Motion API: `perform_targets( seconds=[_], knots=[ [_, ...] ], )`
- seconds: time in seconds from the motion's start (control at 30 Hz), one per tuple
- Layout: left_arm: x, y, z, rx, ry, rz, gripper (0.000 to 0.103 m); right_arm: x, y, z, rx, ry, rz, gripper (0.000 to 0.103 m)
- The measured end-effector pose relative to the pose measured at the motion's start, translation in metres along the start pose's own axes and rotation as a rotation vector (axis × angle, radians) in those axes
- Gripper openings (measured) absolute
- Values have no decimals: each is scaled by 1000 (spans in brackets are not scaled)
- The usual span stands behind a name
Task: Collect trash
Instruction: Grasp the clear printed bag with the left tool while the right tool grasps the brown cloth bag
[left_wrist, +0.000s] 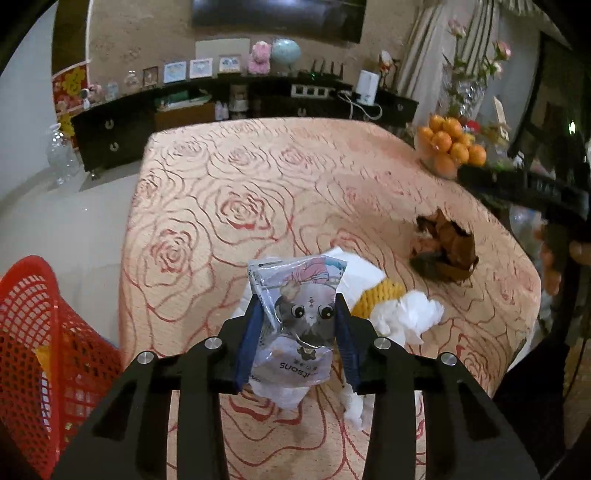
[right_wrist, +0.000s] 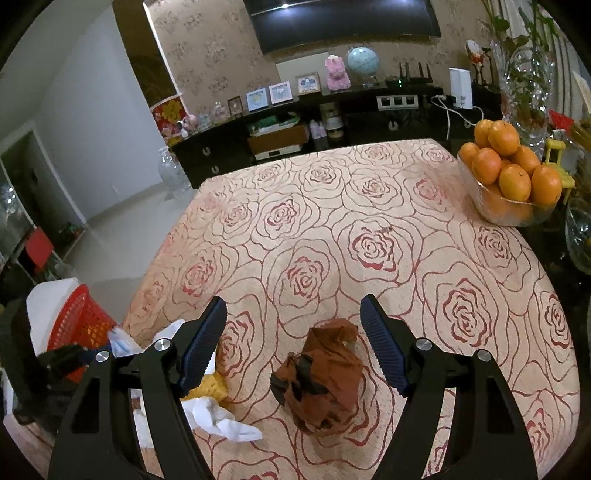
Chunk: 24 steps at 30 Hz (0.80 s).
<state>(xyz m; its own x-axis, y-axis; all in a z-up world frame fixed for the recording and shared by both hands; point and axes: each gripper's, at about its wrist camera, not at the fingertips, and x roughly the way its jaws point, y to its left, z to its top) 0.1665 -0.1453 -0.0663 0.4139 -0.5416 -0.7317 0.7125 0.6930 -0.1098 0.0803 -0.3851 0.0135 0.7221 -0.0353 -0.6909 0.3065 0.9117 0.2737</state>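
Observation:
My left gripper is shut on a clear plastic packet printed with a cartoon animal, its blue pads pressing on both sides, held just above the rose-patterned tablecloth. Under and beside it lie white tissues and a yellow foam net. A crumpled brown wrapper lies further right. In the right wrist view, my right gripper is open, and the brown wrapper lies on the cloth between its fingers, untouched. White tissue and the yellow net sit by its left finger.
A red mesh basket stands off the table's left edge, on the floor side. A glass bowl of oranges sits at the far right corner, with glass vases behind it. A dark sideboard lines the far wall.

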Motion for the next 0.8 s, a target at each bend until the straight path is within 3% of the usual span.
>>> perform_targets(
  seconds=[0.4,0.8],
  knots=[
    [-24,39,15,-153,-85,86,37,32,-2,-27,-50,152,-18,72],
    [-31,47,16,-168,-100,117,37,53,5,-45,-127,213,-66,72]
  ],
)
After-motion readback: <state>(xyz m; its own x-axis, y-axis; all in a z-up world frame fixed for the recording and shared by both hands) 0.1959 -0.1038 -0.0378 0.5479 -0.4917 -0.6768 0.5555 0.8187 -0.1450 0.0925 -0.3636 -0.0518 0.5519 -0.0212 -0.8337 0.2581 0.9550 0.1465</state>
